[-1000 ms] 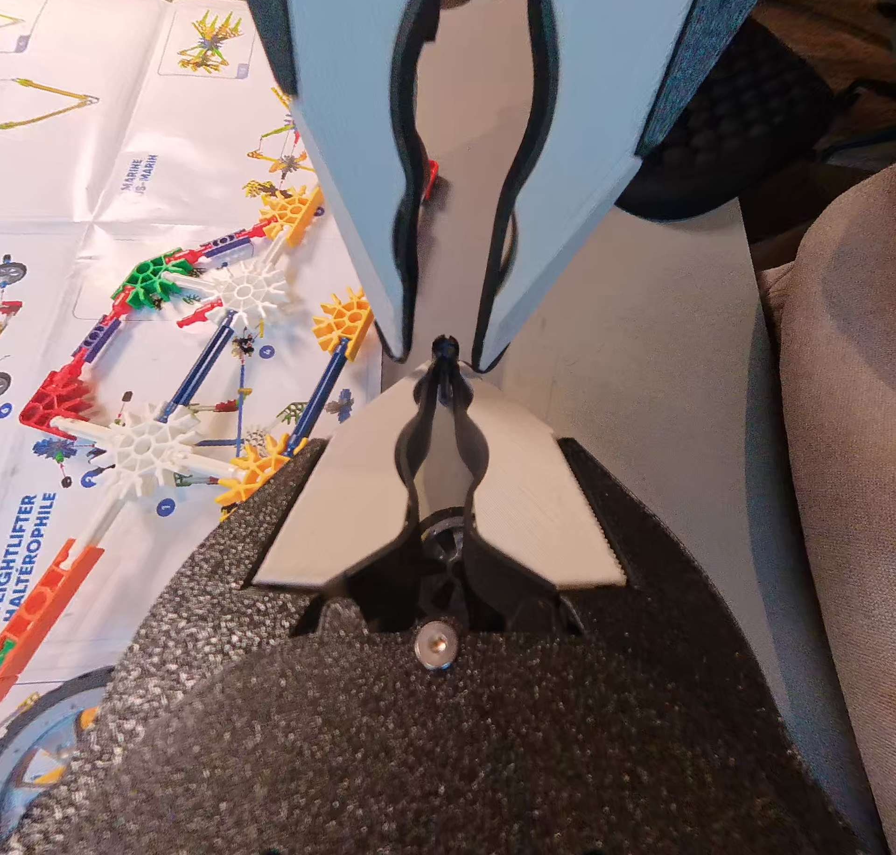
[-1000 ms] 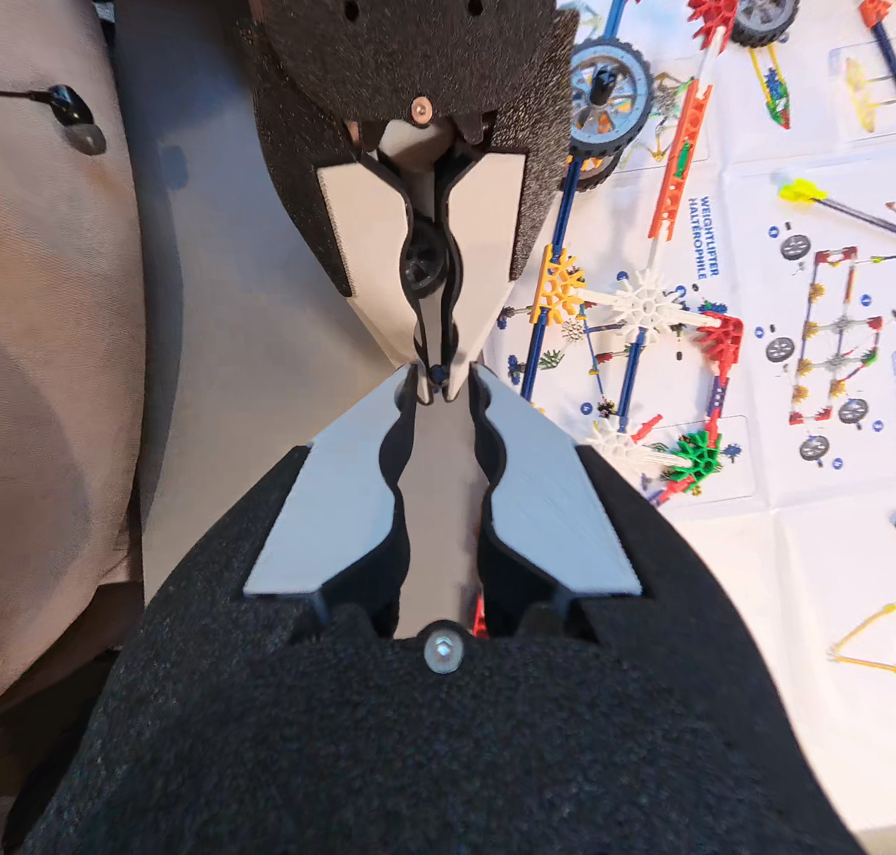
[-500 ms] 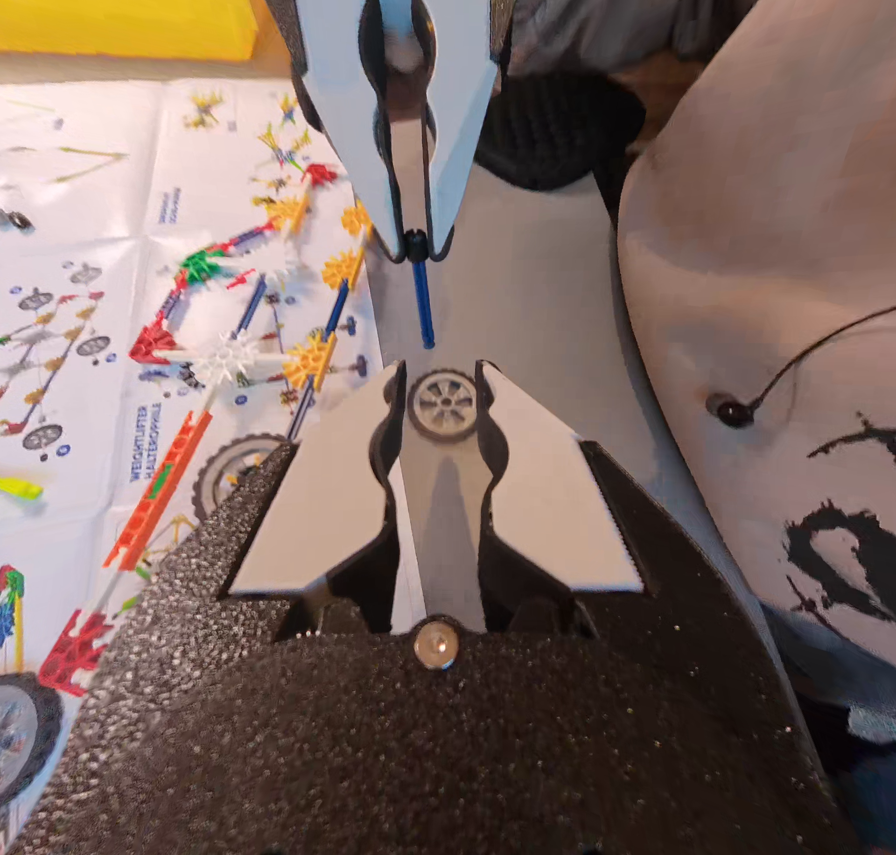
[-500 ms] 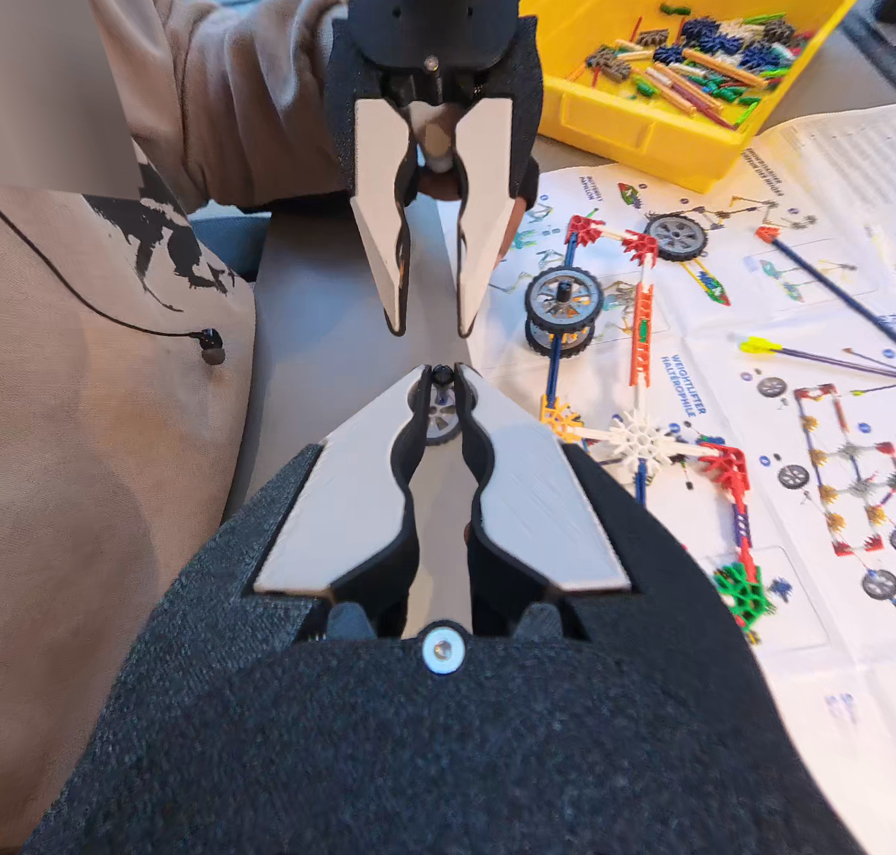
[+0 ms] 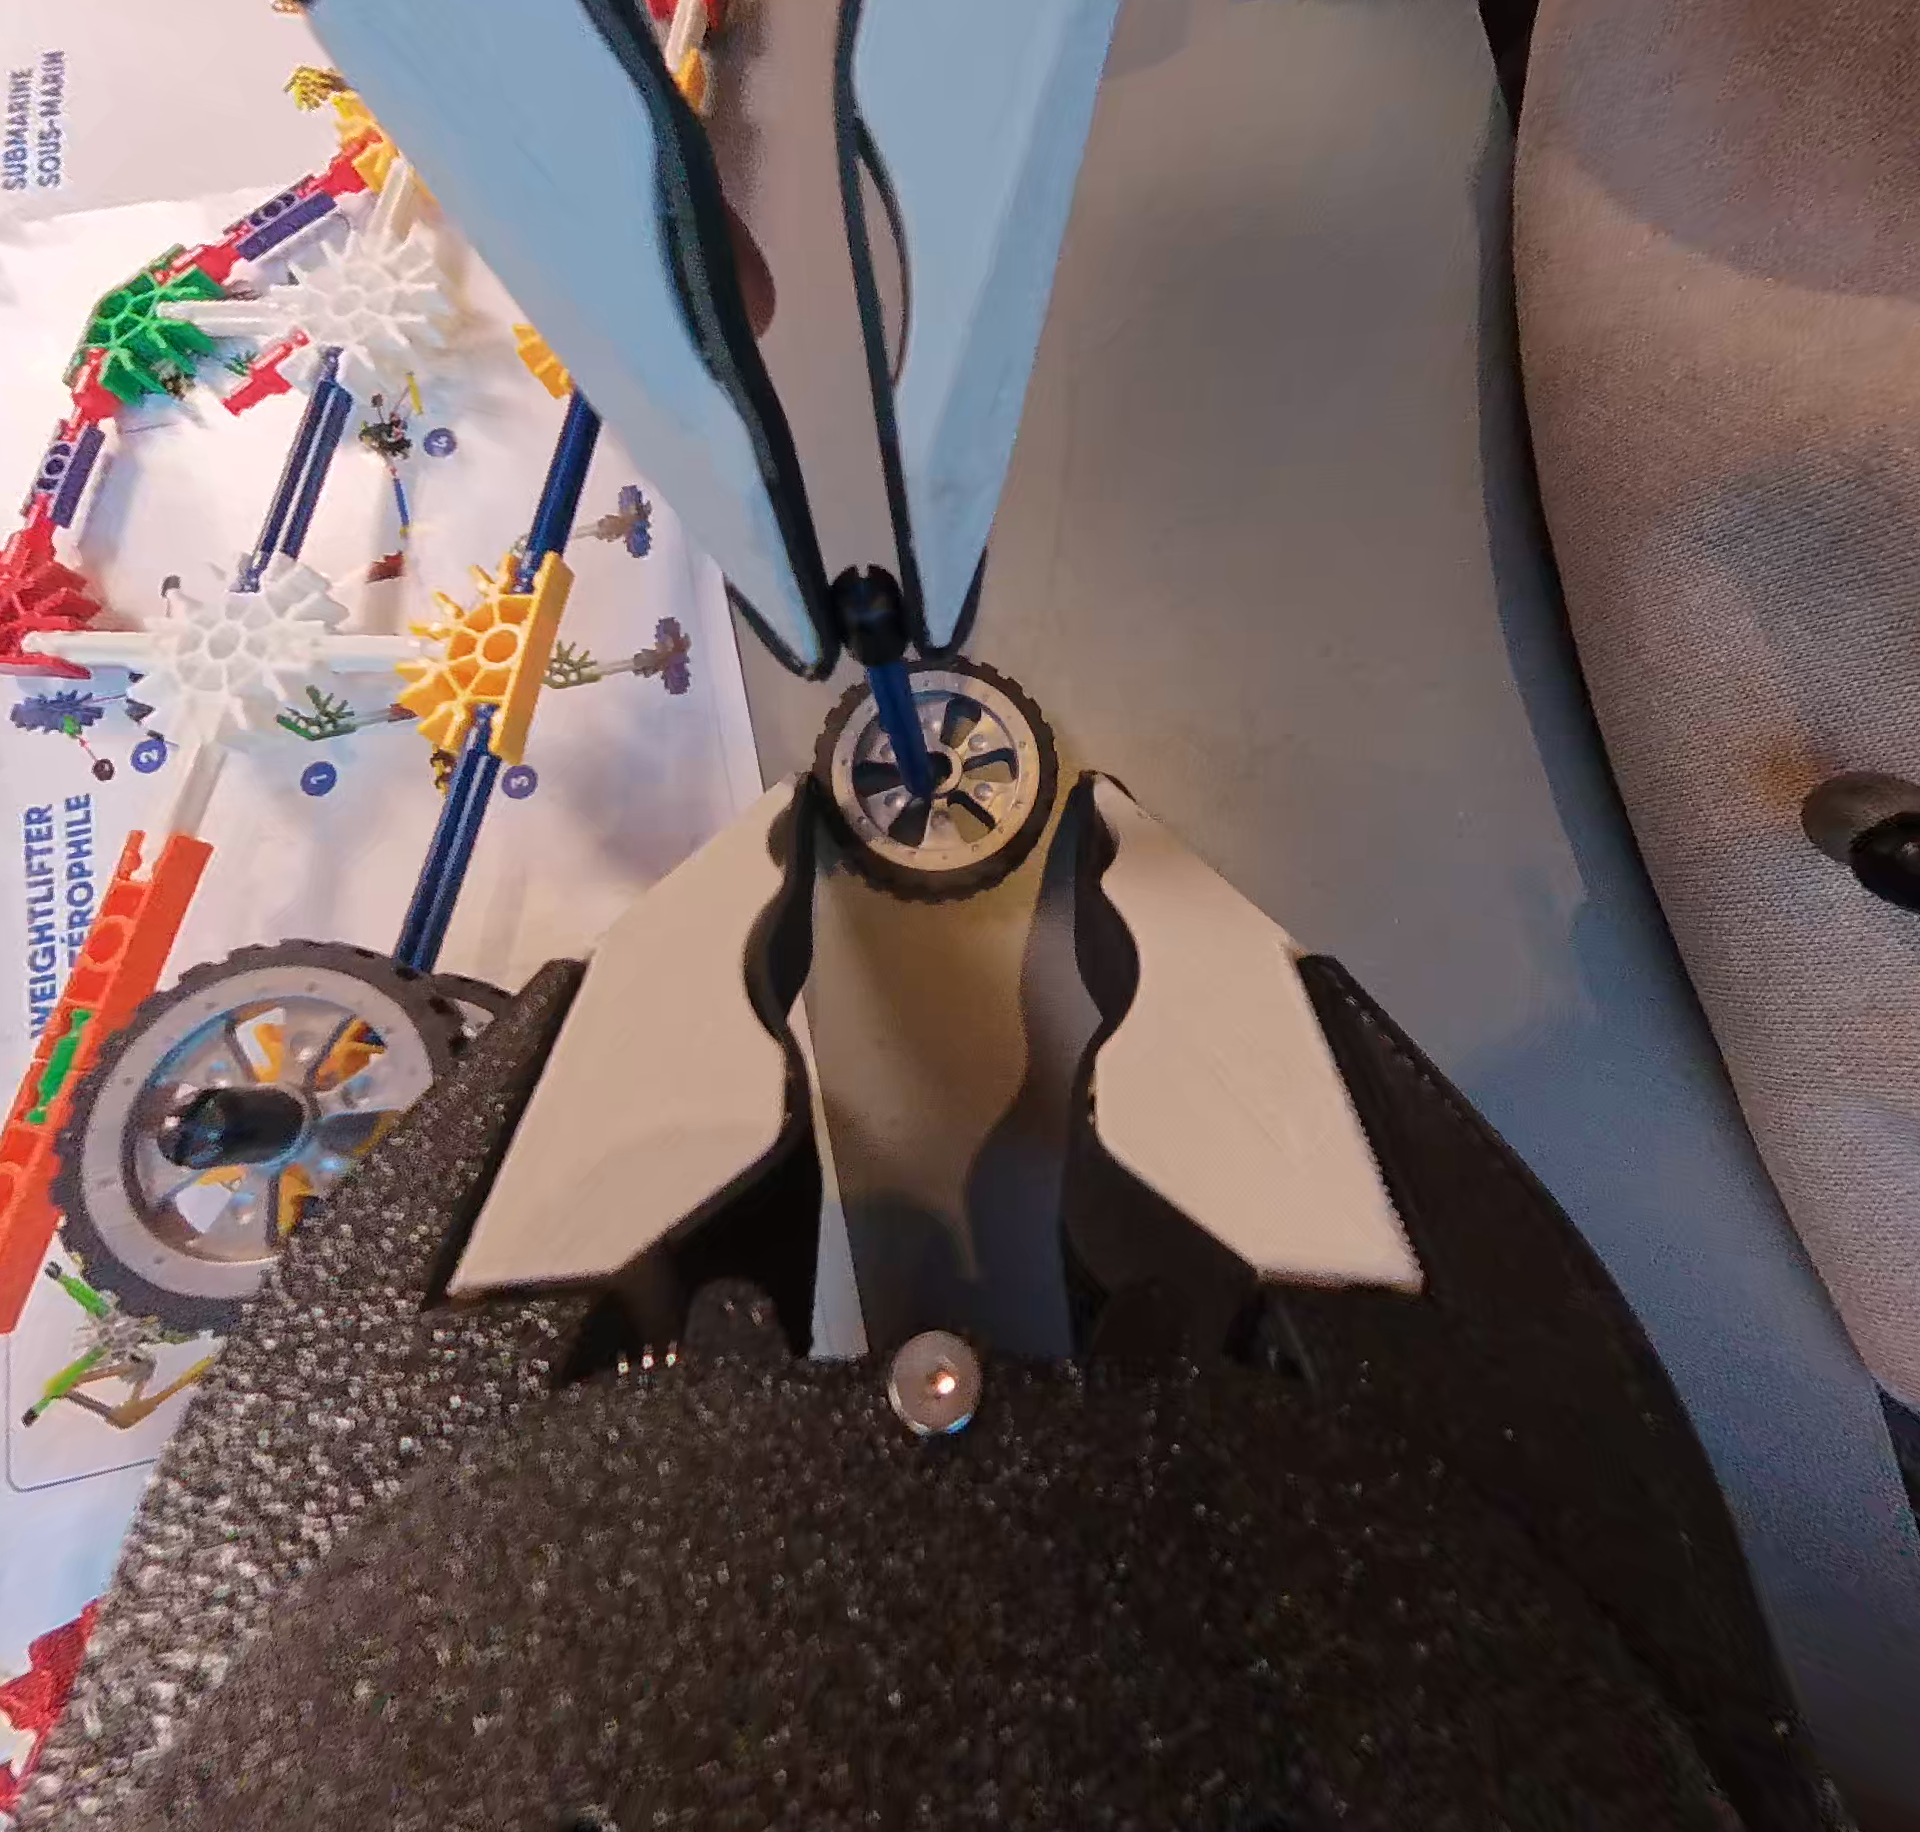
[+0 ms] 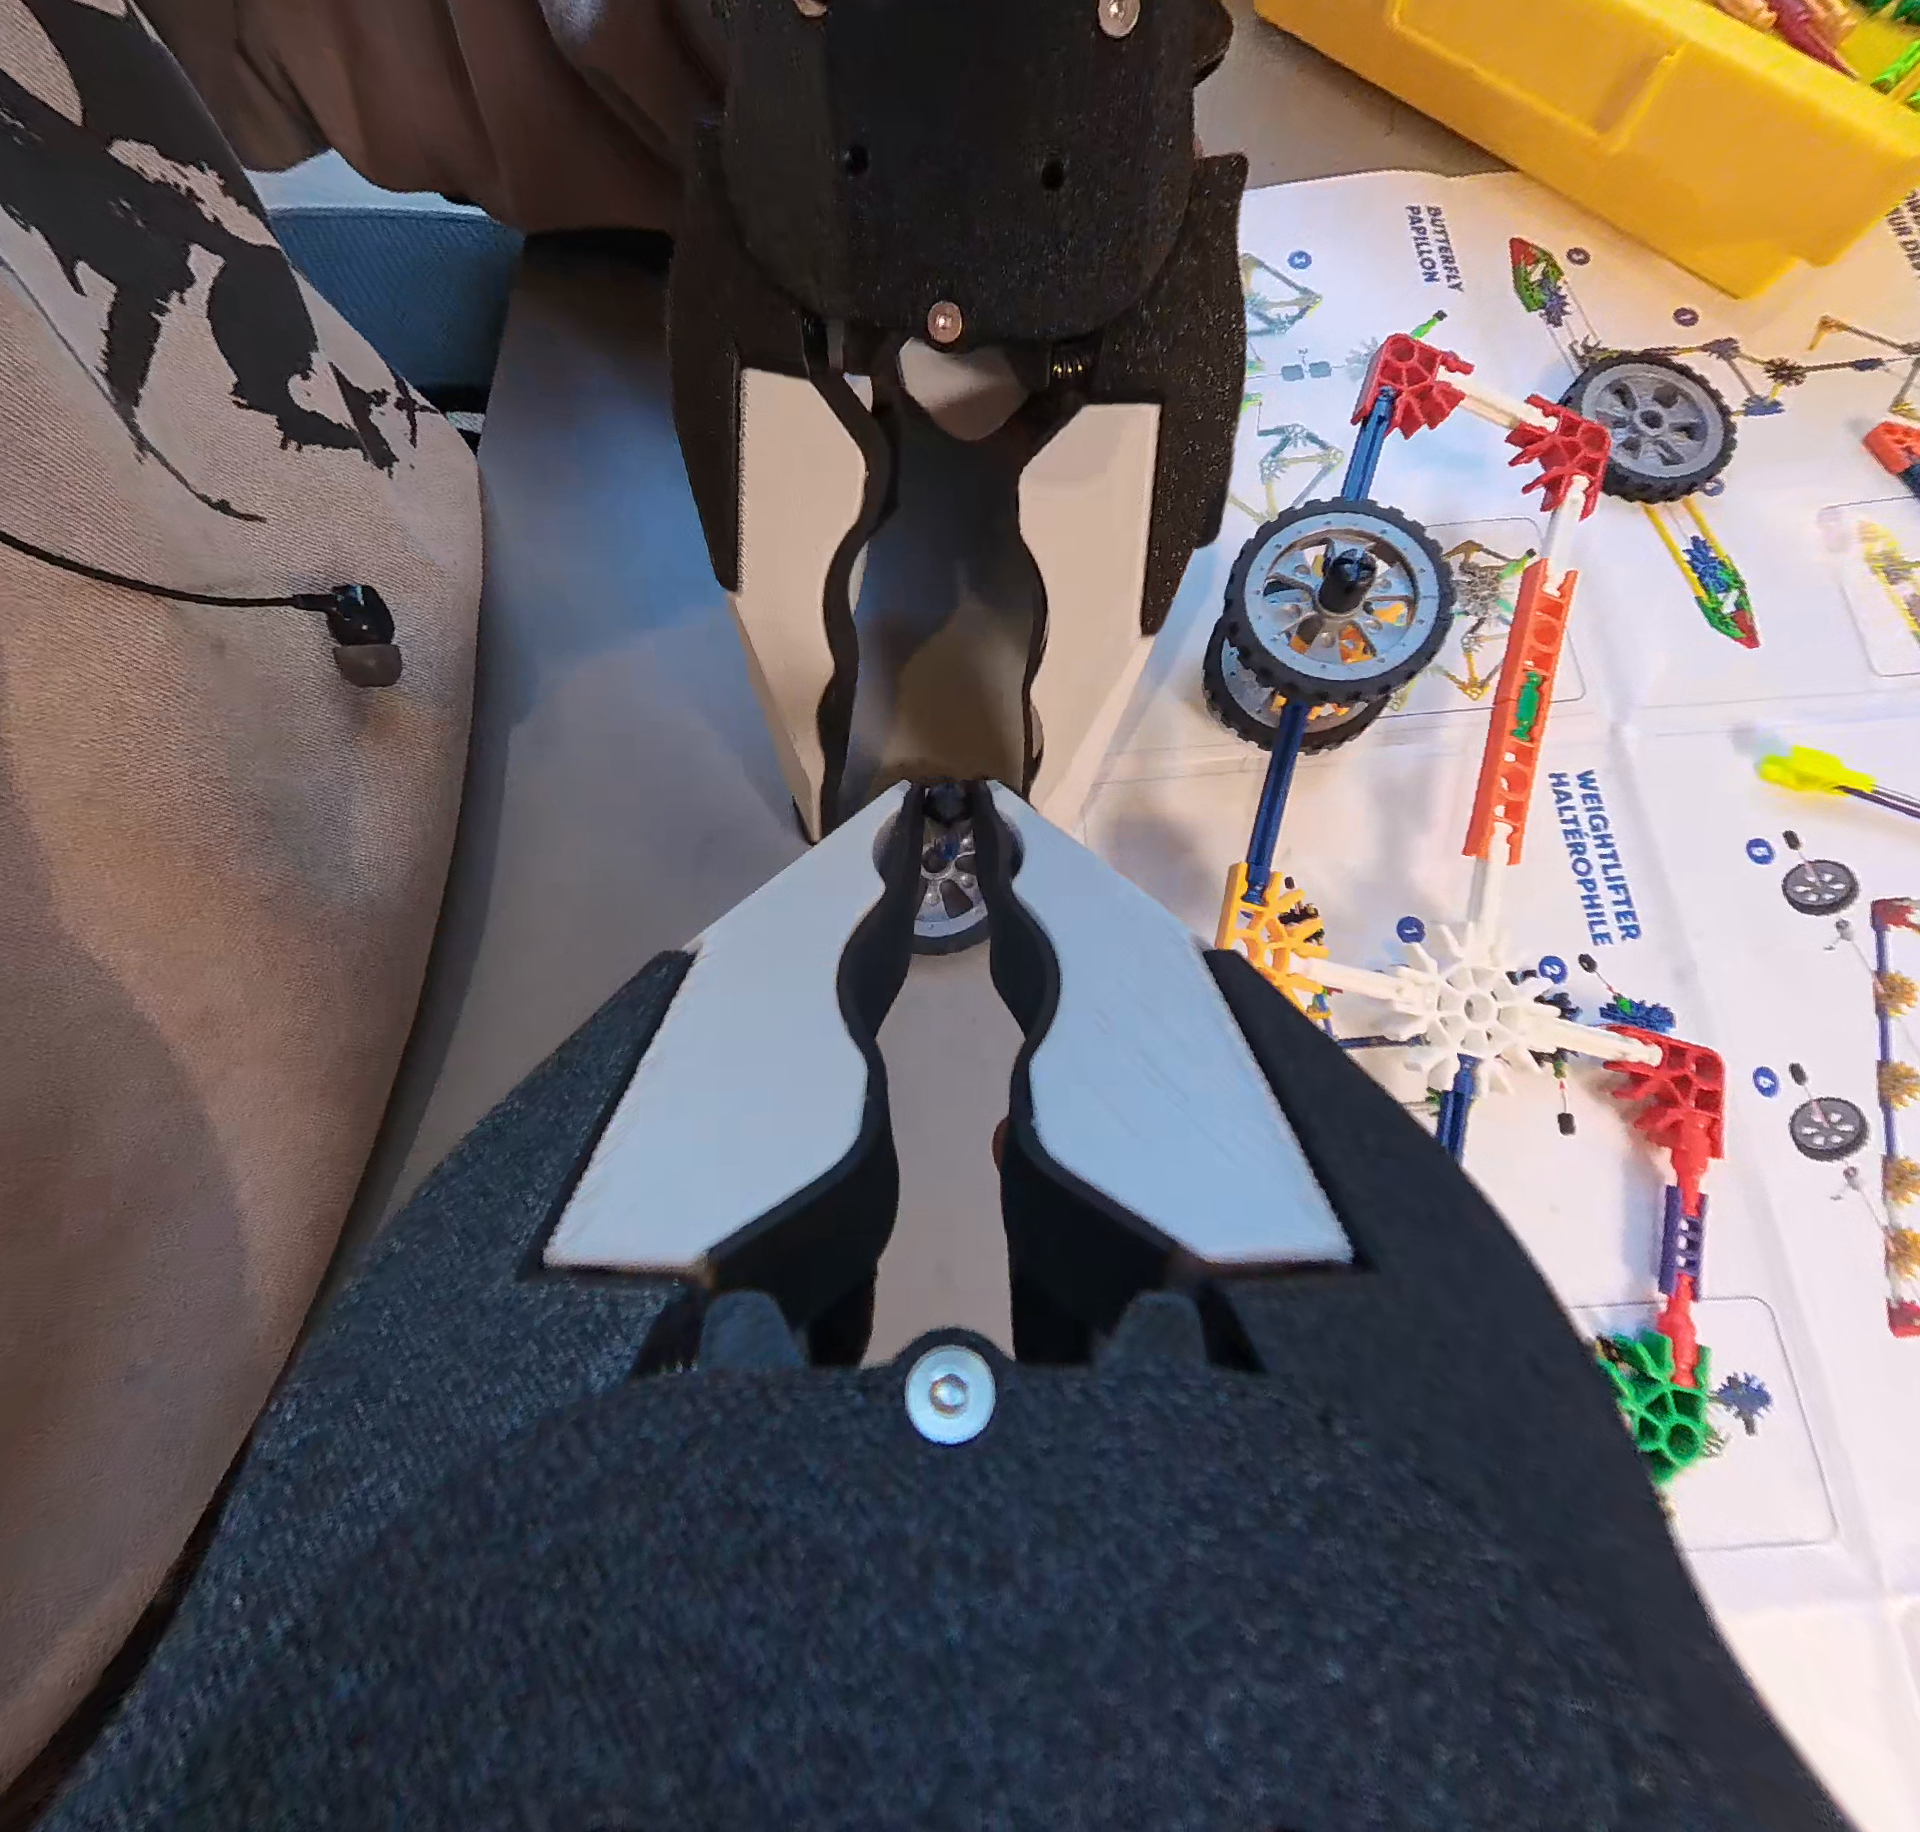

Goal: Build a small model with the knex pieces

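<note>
A small grey wheel with a black tyre point(image 5: 987, 816) lies flat on the grey table point(image 5: 1247, 535). My left gripper point(image 5: 943, 790) is open, with one fingertip on each side of the wheel; I cannot tell if they touch it. My right gripper point(image 5: 868, 639) comes in from the top, shut on the black-capped end point(image 5: 868, 613) of a short blue rod point(image 5: 899, 722). The rod's lower end sits in the wheel's hub. In the right wrist view my right gripper point(image 6: 948, 800) pinches the cap, with the wheel point(image 6: 948, 899) just below and the left gripper point(image 6: 930, 806) facing it.
A paper instruction sheet point(image 5: 156, 172) lies left of the wheel, with a rod-and-connector model point(image 6: 1475, 1003) on it that has large wheels point(image 6: 1340, 587). A yellow bin of parts point(image 6: 1558, 68) stands at the back. A person's beige clothing point(image 6: 156, 847) borders the table's other side. The grippers' ends are close to 6 cm from one another.
A second ago the grippers met tip to tip, with the wheel inside the left jaws. The left opened and they drew apart. Now the right has brought the rod down into the wheel's hub.
</note>
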`<move>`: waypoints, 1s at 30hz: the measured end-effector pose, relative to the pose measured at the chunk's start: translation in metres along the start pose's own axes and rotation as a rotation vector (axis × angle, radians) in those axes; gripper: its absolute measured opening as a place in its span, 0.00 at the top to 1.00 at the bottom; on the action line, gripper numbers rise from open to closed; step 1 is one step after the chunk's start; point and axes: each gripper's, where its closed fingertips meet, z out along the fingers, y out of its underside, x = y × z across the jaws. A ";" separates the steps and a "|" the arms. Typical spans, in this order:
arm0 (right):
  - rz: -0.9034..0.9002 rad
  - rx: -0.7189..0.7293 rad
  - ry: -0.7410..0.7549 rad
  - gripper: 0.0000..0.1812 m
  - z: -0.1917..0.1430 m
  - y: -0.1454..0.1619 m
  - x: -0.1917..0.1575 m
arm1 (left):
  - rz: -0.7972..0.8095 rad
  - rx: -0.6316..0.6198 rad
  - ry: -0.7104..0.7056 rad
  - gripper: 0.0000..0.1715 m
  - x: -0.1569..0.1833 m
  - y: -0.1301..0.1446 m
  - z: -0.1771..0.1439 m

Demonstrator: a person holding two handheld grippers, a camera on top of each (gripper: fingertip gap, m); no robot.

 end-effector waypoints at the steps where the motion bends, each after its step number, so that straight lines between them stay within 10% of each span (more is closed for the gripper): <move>1: -0.004 -0.007 -0.003 0.96 0.000 0.000 -0.001 | -0.005 0.002 -0.003 0.73 -0.001 0.000 0.000; 22: -0.112 -0.191 0.066 0.97 0.016 0.026 -0.002 | -0.018 0.041 -0.032 0.75 -0.007 -0.009 -0.007; 30: -0.018 0.034 0.083 0.86 -0.012 -0.001 0.004 | -0.067 0.167 -0.045 0.75 -0.015 -0.027 -0.028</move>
